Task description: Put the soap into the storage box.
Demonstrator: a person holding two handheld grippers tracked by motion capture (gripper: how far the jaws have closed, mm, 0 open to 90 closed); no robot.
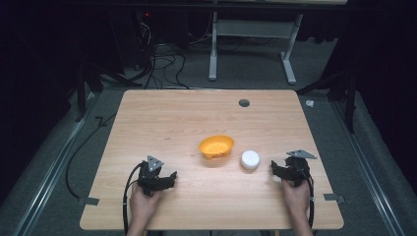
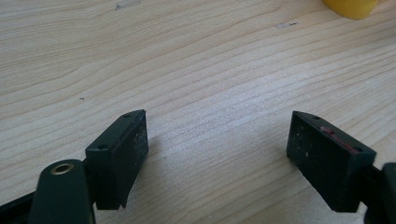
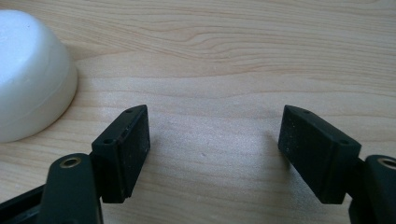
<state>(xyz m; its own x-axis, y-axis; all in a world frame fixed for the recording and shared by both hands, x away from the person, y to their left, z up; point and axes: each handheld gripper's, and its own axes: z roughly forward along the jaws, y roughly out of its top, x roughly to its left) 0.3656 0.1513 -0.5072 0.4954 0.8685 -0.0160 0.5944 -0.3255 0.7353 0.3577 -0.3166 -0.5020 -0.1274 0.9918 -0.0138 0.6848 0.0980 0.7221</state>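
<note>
While both grippers rest low at the near edge of the wooden table point(image 1: 147, 113), nothing is in hand yet.
Left gripper point(image 1: 169, 177) and right gripper point(image 1: 274, 169) each stand wide open and empty. An orange bowl point(image 1: 216, 146) sits mid-table, a white upturned bowl point(image 1: 250, 160) just beside the right gripper. Likely a starting pose; next comes a reach, probably rightward.
</note>
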